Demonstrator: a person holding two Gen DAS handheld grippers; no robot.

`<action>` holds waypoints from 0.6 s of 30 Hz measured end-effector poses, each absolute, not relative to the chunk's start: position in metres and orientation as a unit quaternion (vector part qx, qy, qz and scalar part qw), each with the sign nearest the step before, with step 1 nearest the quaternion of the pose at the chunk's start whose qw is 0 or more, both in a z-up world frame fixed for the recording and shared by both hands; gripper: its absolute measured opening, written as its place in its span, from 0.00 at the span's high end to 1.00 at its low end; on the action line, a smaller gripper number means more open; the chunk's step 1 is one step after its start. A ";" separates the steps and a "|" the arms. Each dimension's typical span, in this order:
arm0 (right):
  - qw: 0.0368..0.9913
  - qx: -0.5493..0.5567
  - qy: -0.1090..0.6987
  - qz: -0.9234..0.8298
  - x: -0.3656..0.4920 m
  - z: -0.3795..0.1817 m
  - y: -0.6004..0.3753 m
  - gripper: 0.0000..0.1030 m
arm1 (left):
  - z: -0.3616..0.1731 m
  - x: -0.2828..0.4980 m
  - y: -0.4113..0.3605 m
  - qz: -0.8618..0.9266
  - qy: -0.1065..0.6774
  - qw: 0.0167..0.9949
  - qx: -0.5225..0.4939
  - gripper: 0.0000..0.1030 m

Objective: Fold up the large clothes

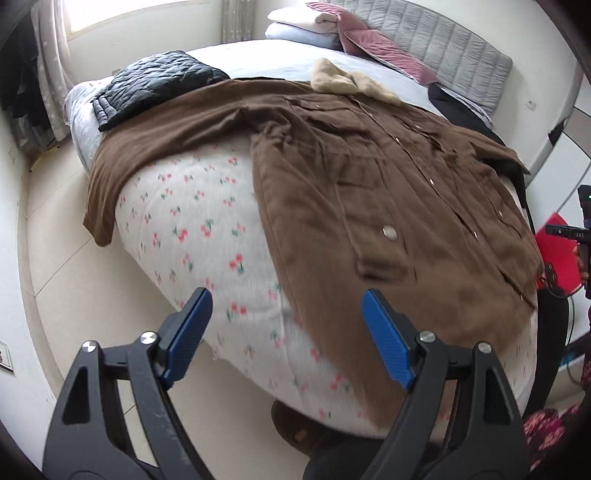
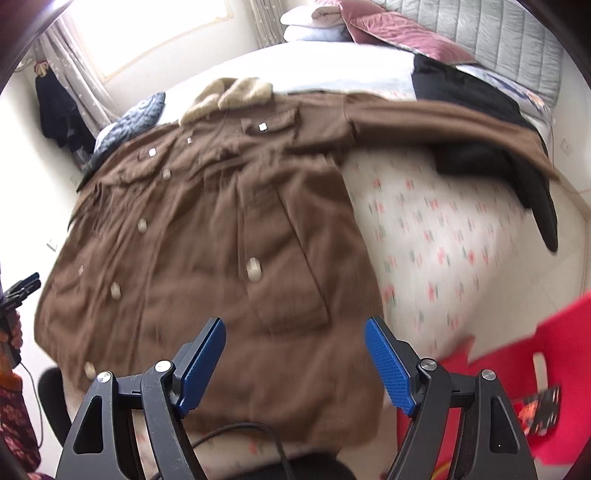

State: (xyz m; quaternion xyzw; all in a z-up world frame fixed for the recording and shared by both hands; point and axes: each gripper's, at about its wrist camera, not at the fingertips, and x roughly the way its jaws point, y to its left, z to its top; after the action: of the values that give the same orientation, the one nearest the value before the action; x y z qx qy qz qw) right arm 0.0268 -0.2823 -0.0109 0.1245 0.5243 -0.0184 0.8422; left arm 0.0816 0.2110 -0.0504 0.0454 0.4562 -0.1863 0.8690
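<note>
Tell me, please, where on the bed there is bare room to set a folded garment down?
Bare cherry-print sheet lies between the brown coat body and its outstretched sleeve; likewise under the other sleeve, bordered by the black garment. The head end is crowded: pillows, pink cushion, black quilted jacket.

I see a brown coat (image 2: pixel 207 236) of matt woven cloth, softly creased, with a fuzzy beige pile collar (image 2: pixel 229 96) and smooth pale buttons (image 2: pixel 253 268) that look like plastic. Under it lies a bed cover (image 1: pixel 192 236) of soft matt cotton-like cloth printed with cherries. The quilted black jacket (image 1: pixel 155 83) has a slight sheen. My left gripper (image 1: pixel 286 339) and right gripper (image 2: pixel 295 363) are matt black plastic, with blue pads (image 1: pixel 388 338) of finely textured rubbery finish and shiny metal pivot pins (image 1: pixel 427 336). The pink cushion (image 2: pixel 402 37) looks velvety, the red chair (image 2: pixel 517 354) glossy plastic.
</note>
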 end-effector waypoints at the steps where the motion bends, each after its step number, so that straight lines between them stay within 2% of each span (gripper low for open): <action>1: 0.840 0.125 0.527 -0.016 0.019 -0.014 -0.280 0.23 | -0.053 0.075 0.212 -0.189 0.455 0.869 0.049 0.19; 8: 0.843 0.069 0.534 0.011 -0.016 -0.020 -0.230 0.23 | -0.071 0.035 0.218 -0.256 0.452 0.854 0.032 0.19; 18: 0.827 -0.085 0.528 0.172 -0.008 -0.042 -0.057 0.23 | -0.079 0.018 0.202 -0.276 0.434 0.857 0.017 0.19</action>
State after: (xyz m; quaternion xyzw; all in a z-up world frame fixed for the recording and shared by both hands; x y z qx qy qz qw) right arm -0.0075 -0.0569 -0.0423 -0.0853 0.5281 0.1719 0.8272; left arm 0.0182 0.2020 -0.0795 0.0174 0.4339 -0.2762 0.8574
